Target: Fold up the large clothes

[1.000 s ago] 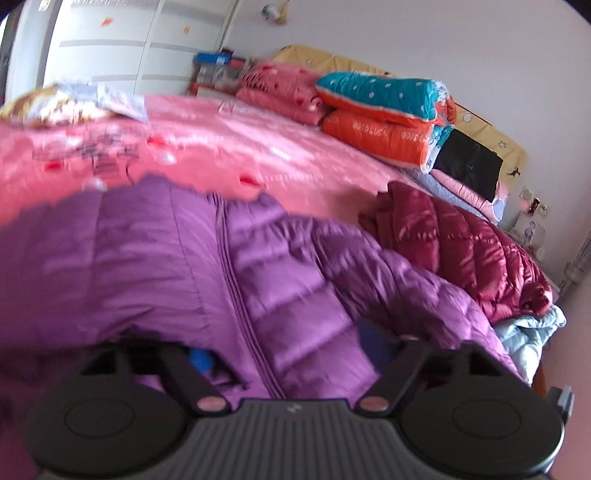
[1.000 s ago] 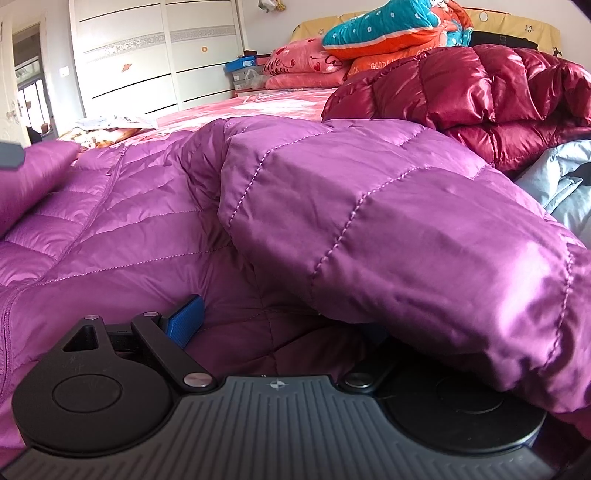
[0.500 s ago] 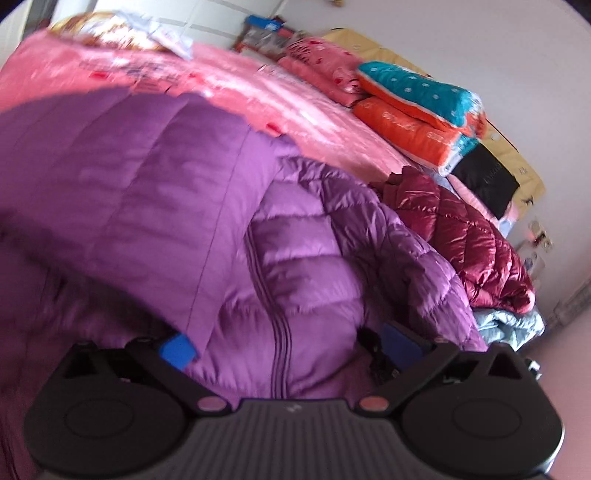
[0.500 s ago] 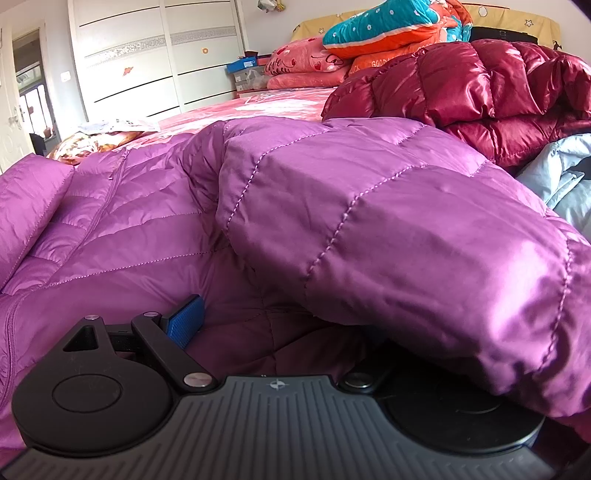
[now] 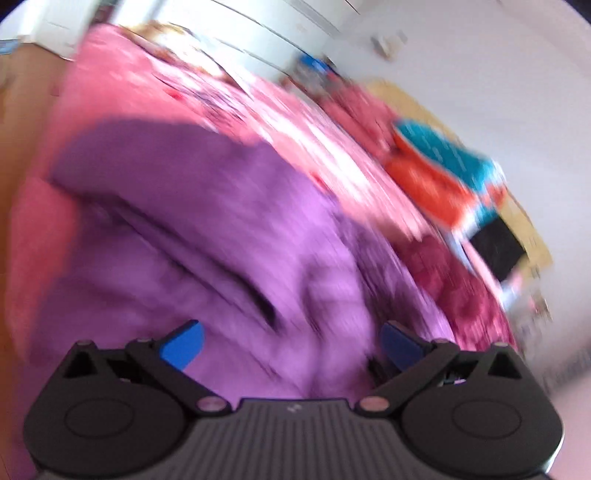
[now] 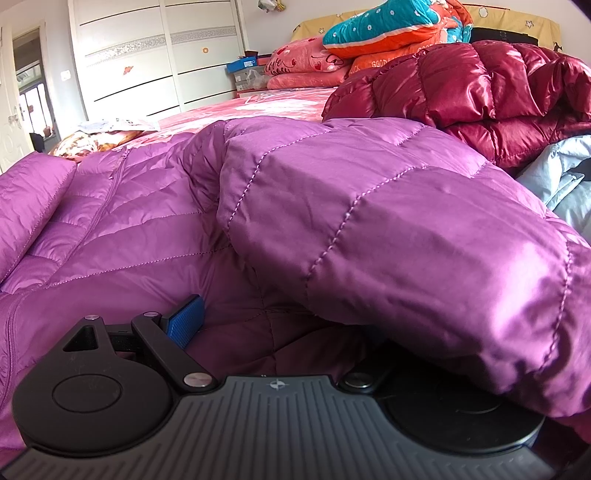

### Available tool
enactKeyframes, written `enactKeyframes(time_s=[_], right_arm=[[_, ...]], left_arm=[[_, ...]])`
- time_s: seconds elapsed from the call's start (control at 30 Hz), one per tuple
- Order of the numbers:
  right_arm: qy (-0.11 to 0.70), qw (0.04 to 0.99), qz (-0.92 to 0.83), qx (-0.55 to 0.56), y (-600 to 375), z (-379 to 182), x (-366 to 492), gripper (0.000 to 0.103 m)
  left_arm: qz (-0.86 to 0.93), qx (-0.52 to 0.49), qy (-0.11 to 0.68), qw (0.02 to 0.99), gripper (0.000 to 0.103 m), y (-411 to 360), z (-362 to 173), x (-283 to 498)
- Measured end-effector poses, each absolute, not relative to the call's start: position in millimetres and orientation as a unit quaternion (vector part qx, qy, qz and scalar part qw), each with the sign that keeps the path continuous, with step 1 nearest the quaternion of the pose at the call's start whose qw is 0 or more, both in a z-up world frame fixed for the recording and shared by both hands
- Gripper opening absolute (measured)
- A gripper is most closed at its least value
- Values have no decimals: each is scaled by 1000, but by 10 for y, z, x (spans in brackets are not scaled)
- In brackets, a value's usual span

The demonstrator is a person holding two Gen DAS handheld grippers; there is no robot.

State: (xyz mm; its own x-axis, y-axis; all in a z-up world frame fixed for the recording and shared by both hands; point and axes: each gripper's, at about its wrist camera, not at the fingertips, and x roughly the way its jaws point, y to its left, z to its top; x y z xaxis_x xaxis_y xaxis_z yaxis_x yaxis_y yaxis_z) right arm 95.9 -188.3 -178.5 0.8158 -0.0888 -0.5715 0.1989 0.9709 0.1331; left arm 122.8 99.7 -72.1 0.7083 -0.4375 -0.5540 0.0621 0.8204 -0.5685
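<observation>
A purple quilted down jacket [image 6: 155, 236] lies spread on the pink bed, zip up. Its right sleeve [image 6: 388, 221] is folded over the body and drapes over my right gripper [image 6: 280, 317], hiding the right finger; the left blue pad [image 6: 186, 319] shows wide apart from it, jaws open. In the blurred left wrist view the jacket [image 5: 229, 236] lies below, its left sleeve [image 5: 155, 166] folded across the body. My left gripper [image 5: 291, 343] is open and empty above it, both blue pads [image 5: 183, 345] showing.
A dark red down jacket [image 6: 472, 85] and a pale blue garment [image 6: 565, 177] lie at the right. Folded quilts and pillows [image 6: 384, 33] are stacked at the headboard. The pink bedspread [image 5: 122, 96] stretches behind; a white wardrobe [image 6: 147, 55] stands beyond.
My left gripper let go of the left sleeve after laying it across the jacket body, and it swung up and away fast. The right gripper stayed still.
</observation>
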Motion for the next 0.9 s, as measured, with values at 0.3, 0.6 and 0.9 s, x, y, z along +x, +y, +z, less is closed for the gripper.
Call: enactKeyframes(time_s=[0.3,0.6,0.9], right_arm=[[293,949,-78,89,-1871,-1784,955,103],[292,949,-78,87,-1867,-1784,956,103],[293,949,-79,87,-1863,-1785,961,103]], left_arm=[[-24,-472,272,838,101,2191,-1196,1770],[-21,-542,259,799,84,2219,-1638,2172],[-21,-511,224,830,26,2296,-1241,2387]])
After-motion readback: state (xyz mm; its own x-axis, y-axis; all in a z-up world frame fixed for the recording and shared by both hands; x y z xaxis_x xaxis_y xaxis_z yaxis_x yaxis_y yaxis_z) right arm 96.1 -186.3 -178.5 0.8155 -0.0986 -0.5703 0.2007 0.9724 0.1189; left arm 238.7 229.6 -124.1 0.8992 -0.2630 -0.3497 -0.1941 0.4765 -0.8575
